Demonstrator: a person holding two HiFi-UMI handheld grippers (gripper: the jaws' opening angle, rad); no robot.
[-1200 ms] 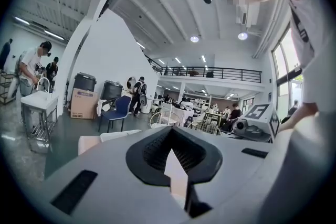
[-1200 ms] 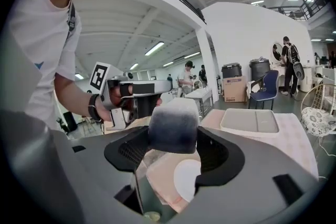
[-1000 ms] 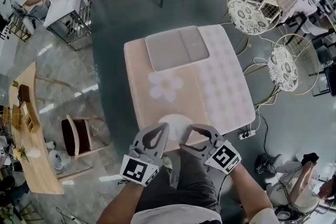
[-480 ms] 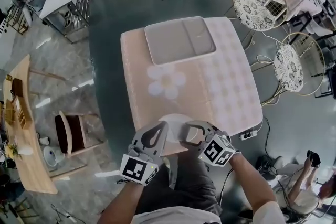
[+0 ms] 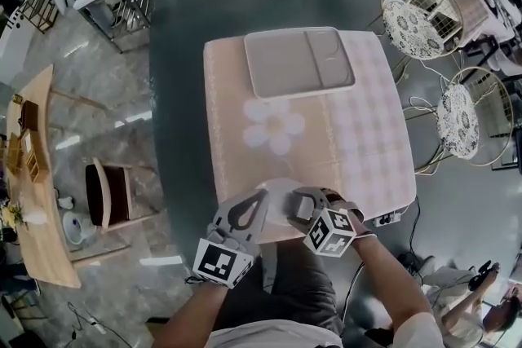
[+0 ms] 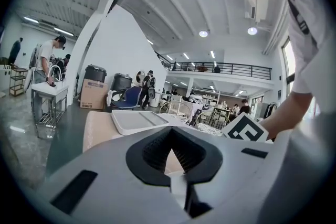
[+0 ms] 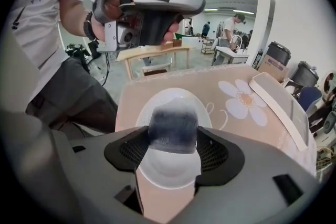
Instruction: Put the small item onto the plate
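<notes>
Busy open workshop floor, grey concrete all round, wire chairs [image 5: 418,16] at upper right of the head view. Centre frame: a worktop [image 5: 367,151] under a peach cloth w/ a big flower print [image 5: 273,126], and a grey tray [image 5: 298,61] lying flat at its far end, nothing in it as far as can be seen.

Action's at the near edge. White plate [image 7: 168,170] sits on the cloth at lower centre of the head view, partly covered by both tools. Right gripper [image 5: 298,204] is over it, and its own view tells the story: jaws clamped on the small item [image 7: 173,126], a dark bluish block w/ a paler top, pinched on both sides by the black pads. Block hangs above the plate's middle. It looks clear of the plate, though the gap's hard to judge from this angle.

Left gripper [image 5: 261,196] hovers just beside, to the left of the plate. Jaws pressed together at the tips, nothing between them. No part in the carry, by the look of it.

Progress check: pickup done, transport prob. done too, since the item's lined up right over the target. Not yet placed. What's left, on this reading: lower it, spread the right jaws, let the block settle on the plate, back off. Late stage, maybe one short move from finished.
</notes>
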